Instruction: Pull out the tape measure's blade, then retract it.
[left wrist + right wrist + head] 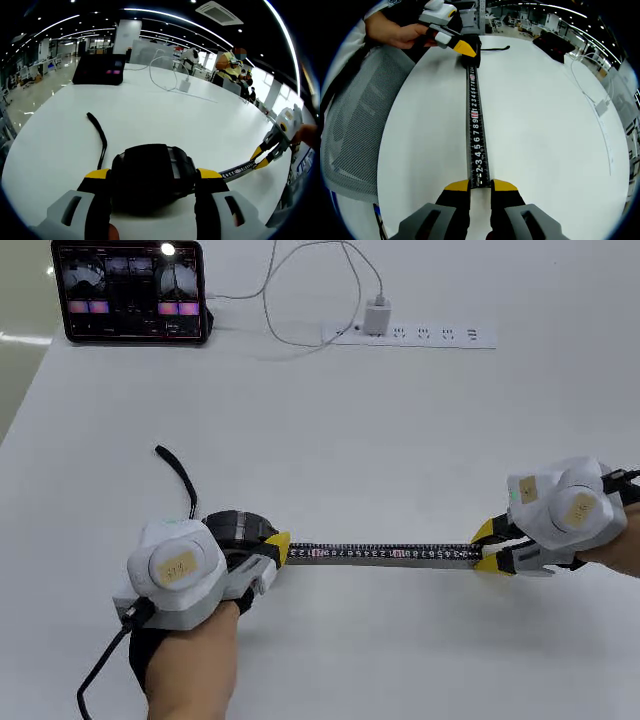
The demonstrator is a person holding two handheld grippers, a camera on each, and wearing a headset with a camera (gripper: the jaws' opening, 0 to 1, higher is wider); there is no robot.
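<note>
The left gripper [272, 552] clamps the black tape measure [152, 175] while the right gripper [490, 547] pinches its extended blade [380, 553].

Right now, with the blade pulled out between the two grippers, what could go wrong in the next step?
1. If the right gripper loses its hold on the blade, the blade may whip back into the tape measure case instead of returning slowly.
2. The left gripper holds the case by its rounded sides, so more pull could twist it or slide it out of the jaws.
</note>
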